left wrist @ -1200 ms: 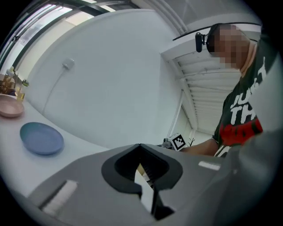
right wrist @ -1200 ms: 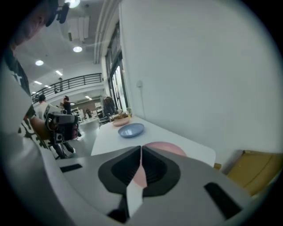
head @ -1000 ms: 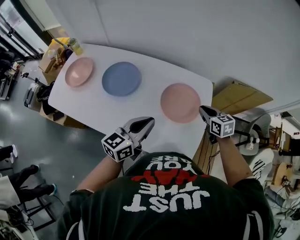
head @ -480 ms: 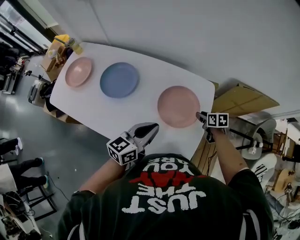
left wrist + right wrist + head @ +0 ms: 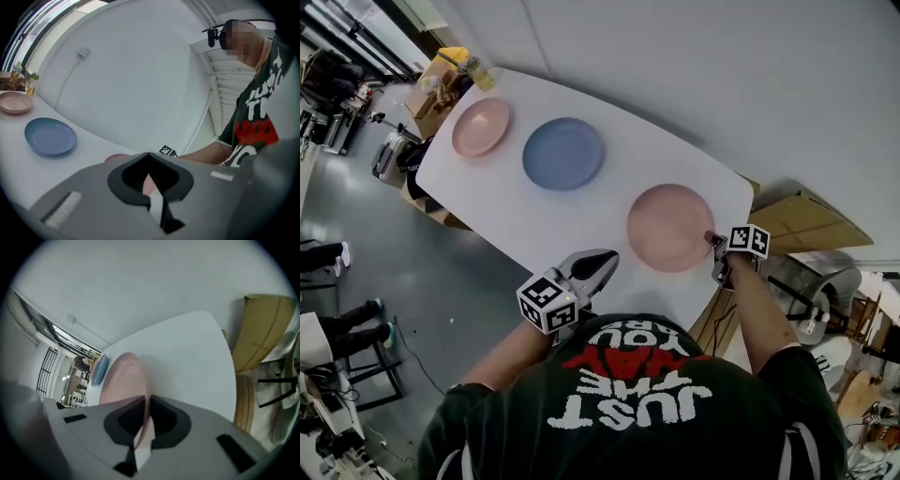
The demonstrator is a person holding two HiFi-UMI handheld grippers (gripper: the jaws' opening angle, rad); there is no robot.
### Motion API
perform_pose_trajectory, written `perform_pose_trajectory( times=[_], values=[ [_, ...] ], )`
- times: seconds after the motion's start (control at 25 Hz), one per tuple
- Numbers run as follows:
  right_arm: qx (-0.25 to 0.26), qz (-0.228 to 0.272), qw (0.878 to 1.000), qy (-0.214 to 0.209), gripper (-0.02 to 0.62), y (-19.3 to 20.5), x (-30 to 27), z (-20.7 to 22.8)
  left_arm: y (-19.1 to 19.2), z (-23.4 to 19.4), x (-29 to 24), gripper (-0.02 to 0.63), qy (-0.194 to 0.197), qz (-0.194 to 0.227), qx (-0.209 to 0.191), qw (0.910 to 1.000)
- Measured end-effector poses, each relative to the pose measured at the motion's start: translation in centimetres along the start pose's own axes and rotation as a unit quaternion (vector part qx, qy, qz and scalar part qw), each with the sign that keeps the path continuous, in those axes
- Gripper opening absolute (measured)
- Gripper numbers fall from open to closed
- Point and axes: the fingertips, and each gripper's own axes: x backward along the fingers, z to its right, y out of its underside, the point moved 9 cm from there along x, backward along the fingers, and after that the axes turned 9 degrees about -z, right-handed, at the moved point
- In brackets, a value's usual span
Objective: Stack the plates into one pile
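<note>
Three plates lie in a row on the white table: a small pink plate at the far left, a blue plate beside it, and a larger pink plate nearest me. My right gripper is at that plate's right rim, and its jaws are closing. In the right gripper view the pink plate has its rim pinched in the right gripper. My left gripper hovers over the table's near edge, shut and empty. The left gripper view shows the blue plate beyond it.
Bottles stand on a box by the table's far-left corner. A cardboard box lies on the floor right of the table. The table's right edge runs just behind my right gripper. Chairs and equipment crowd the floor at left.
My right gripper has moved in from beside the near pink plate onto its right rim and pinched it. The left gripper has barely moved and stays shut.
</note>
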Motion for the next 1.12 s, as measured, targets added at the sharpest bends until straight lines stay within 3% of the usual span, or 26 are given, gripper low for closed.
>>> perform_pose_trajectory(
  times=[0.28,0.64,0.92,1.12],
  values=[
    [0.032,0.017,0.998,-0.049,0.017,-7.1,-1.7,-9.3,-0.1,-3.6,3.3,0.008,-0.035,0.046,0.018,0.9982],
    [0.076,0.009,0.996,-0.04,0.018,-14.9,-11.8,-23.7,1.5,-9.3,11.0,0.008,-0.105,0.082,0.049,0.9899],
    [0.079,-0.013,0.997,-0.021,0.018,-16.2,-19.6,-28.7,3.6,-12.9,14.8,0.008,-0.137,0.09,0.077,0.9834],
    [0.093,-0.007,0.996,-0.002,0.019,-16.3,-22.0,-30.0,4.0,-14.0,15.4,0.008,-0.134,0.09,0.088,0.983]
  ],
)
